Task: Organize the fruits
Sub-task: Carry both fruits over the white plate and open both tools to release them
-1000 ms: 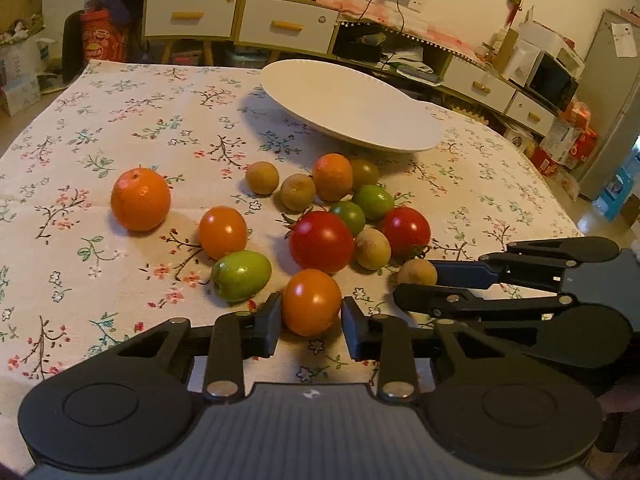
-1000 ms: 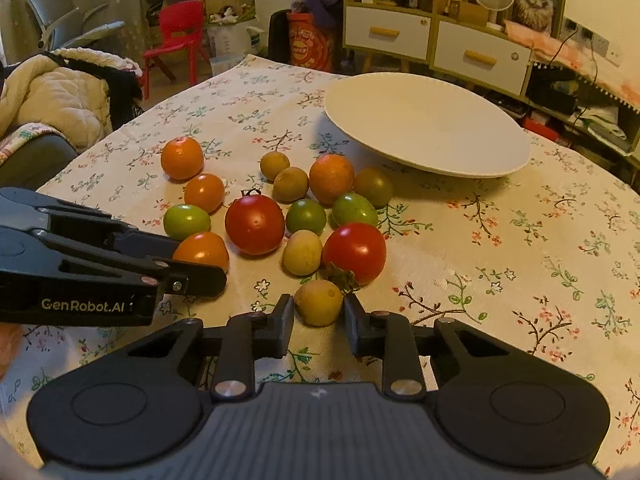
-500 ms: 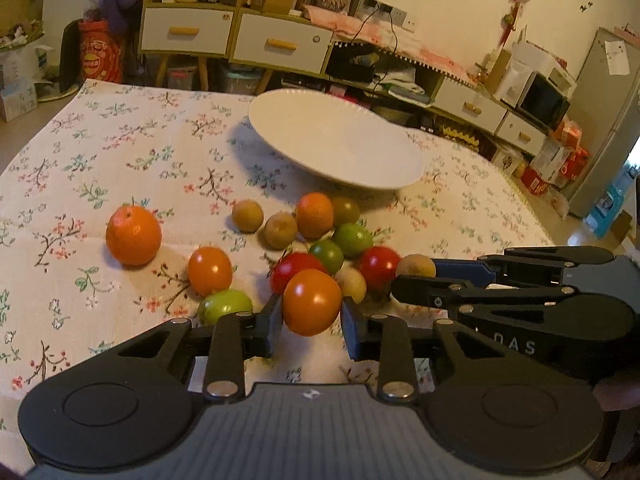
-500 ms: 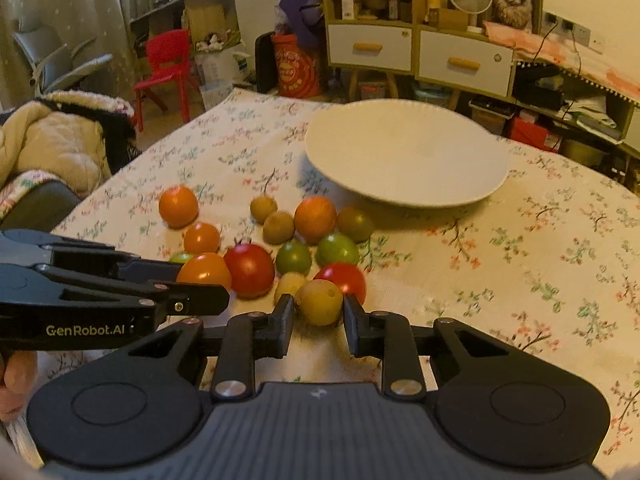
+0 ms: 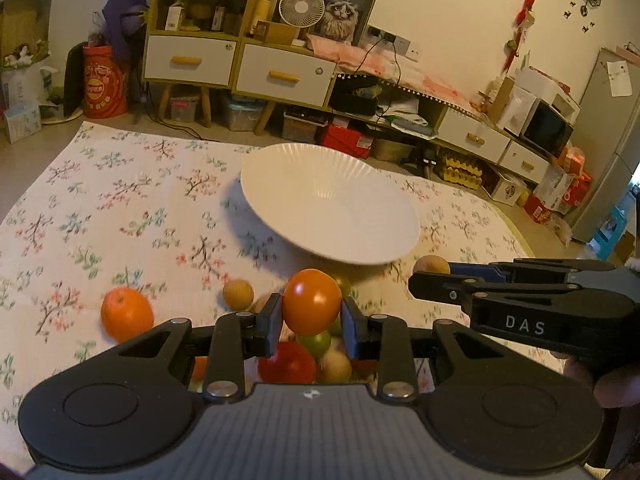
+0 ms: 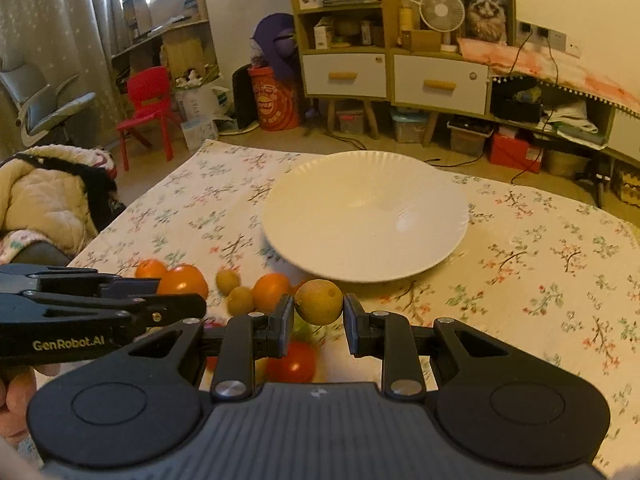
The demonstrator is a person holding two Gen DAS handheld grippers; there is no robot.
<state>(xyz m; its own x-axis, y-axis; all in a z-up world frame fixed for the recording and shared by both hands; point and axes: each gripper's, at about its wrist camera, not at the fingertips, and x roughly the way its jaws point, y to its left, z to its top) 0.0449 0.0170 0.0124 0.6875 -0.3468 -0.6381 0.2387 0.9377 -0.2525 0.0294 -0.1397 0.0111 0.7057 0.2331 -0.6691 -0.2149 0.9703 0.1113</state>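
Observation:
My left gripper (image 5: 311, 315) is shut on an orange tomato (image 5: 312, 301) and holds it in the air, just short of the near rim of the empty white plate (image 5: 328, 216). My right gripper (image 6: 319, 317) is shut on a small yellow-brown fruit (image 6: 319, 301), also lifted, near the plate's front rim (image 6: 366, 216). Each gripper shows in the other's view, the right one (image 5: 430, 276) and the left one (image 6: 176, 300). The other fruits lie on the cloth below, partly hidden by the grippers: an orange (image 5: 127, 314), a red tomato (image 5: 286, 364), a green one (image 5: 318, 342).
The table has a floral cloth (image 5: 120, 208). A padded jacket (image 6: 44, 196) lies off the table's left edge. Cabinets and shelves (image 5: 240, 64) stand beyond the far edge. More small fruits (image 6: 240, 298) sit left of the right gripper.
Both grippers have risen from the table with their fruits and moved forward toward the plate. The fruit pile now lies below and behind the fingertips.

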